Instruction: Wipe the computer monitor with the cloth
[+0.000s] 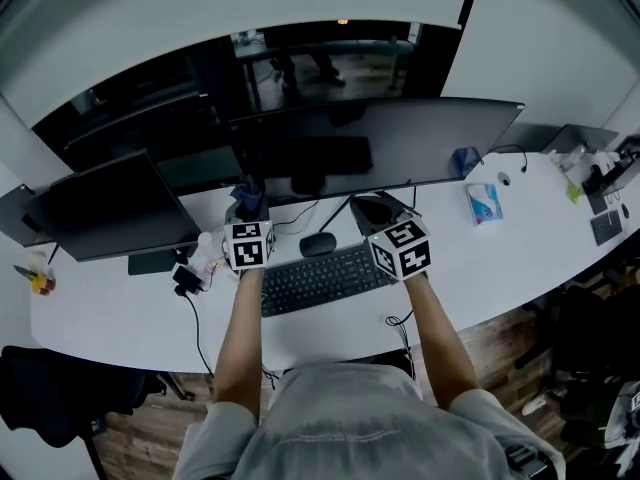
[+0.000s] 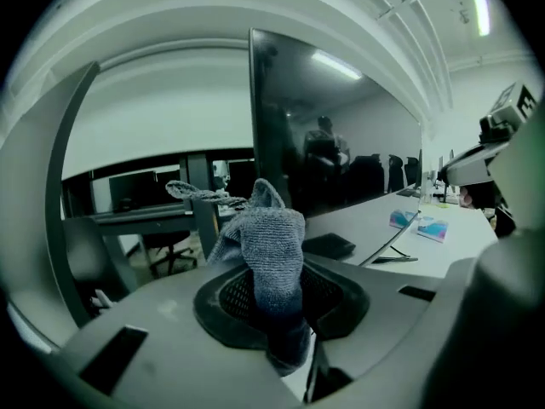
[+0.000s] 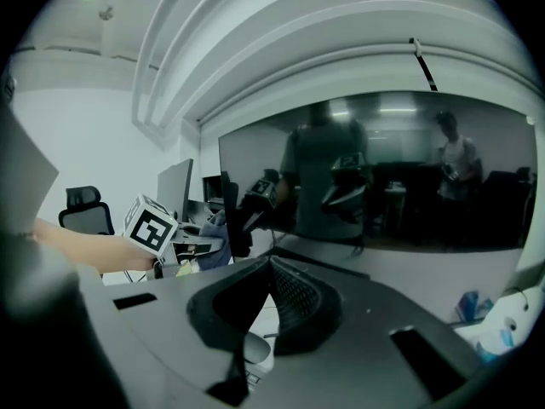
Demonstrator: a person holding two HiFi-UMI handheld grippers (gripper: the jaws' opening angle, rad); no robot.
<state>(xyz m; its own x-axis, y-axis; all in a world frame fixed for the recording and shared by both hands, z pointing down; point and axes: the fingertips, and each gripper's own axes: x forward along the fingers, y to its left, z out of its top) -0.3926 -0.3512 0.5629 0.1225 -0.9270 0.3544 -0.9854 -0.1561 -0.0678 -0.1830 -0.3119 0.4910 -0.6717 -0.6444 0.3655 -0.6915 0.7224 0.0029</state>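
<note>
Grey cloth (image 2: pixel 271 245) stands pinched in the closed jaws of the left gripper (image 1: pixel 247 206), just short of the monitor (image 1: pixel 400 143), whose wide dark screen runs crosswise ahead and rightward above the worktop (image 1: pixel 520 238), while the right gripper (image 1: pixel 383 211) hovers beside it, jaws together and empty.
</note>
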